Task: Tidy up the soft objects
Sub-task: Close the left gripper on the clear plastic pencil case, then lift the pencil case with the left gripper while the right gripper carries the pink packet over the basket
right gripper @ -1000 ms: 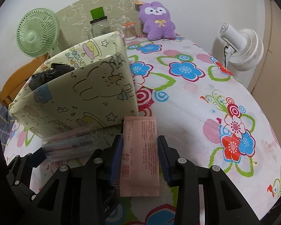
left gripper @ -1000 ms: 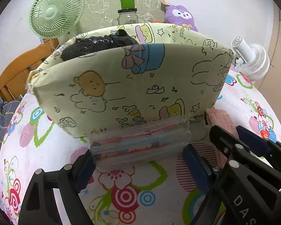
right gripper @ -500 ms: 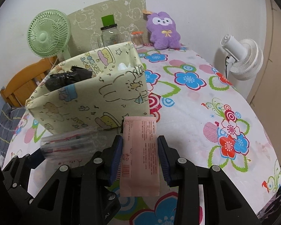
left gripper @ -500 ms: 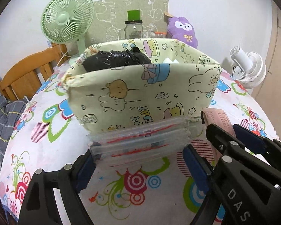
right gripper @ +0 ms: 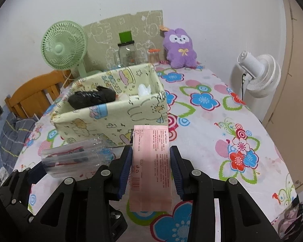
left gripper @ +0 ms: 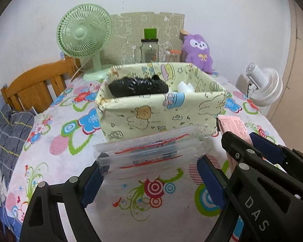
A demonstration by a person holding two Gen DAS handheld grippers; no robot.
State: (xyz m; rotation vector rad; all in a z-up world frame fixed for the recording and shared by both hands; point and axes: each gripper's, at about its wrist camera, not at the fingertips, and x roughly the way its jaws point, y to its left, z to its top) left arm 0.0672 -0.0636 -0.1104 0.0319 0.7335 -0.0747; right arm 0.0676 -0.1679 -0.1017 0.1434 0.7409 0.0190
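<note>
Lengthwise, pink packet points away between right tongs (clamped).

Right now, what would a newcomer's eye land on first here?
Both grippers carry packets lifted in front of the cartoon-print fabric bin: the right gripper clamps a pink packet, the left gripper a clear plastic pack. The bin sits mid-table on the floral tablecloth with a black bundle inside; a purple plush sits against the back wall.
</note>
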